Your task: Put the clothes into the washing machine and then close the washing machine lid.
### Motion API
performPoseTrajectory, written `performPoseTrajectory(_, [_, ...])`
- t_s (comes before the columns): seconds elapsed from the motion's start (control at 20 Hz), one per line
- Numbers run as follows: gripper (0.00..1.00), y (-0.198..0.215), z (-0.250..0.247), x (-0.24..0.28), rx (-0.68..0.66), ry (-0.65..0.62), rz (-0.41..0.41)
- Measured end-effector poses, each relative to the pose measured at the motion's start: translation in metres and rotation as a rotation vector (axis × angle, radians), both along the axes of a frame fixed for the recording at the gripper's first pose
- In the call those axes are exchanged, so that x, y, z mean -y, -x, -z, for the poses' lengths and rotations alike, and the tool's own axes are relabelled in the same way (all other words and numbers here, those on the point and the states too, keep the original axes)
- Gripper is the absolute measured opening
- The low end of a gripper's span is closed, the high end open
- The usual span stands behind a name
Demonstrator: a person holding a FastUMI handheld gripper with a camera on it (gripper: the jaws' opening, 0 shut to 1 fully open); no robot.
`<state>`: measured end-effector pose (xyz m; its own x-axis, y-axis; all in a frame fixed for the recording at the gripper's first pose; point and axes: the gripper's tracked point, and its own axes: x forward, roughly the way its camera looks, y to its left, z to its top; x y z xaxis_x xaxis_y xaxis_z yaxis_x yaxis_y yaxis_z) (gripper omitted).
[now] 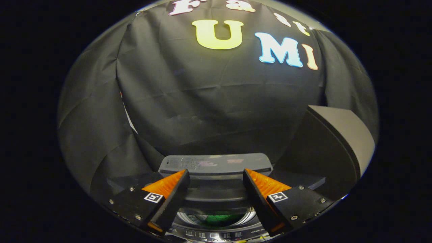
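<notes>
— So where's the gripper (216,173)?
— Hanging above the washing machine (216,195), fingers spread wide with nothing between them.
— And the clothes?
— Something green (217,218) lies down in the drum, below and between the fingers; it looks like clothing.
— The lid?
— The lid (332,141) stands raised, off to the right beyond the fingers.

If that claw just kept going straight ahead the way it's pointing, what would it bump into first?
Probably the raised lid of the washer, standing just beyond the open claw. Depth is hard to judge; if it passed over the lid, the black cloth wall comes next.
</notes>
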<state>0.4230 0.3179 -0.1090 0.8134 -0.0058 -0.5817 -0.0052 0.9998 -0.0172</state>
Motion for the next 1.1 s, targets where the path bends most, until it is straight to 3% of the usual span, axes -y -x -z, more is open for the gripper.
performPoseTrajectory(0.25, [0.97,0.021,0.003,-0.005,0.0,-0.034,-0.014])
performPoseTrajectory(0.65, [0.96,0.061,-0.035,0.019,0.08,-0.04,-0.071])
performPoseTrajectory(0.85, [0.97,0.127,-0.057,0.061,0.181,-0.041,-0.126])
performPoseTrajectory(1.1, [0.96,0.244,-0.061,0.144,0.233,-0.035,-0.228])
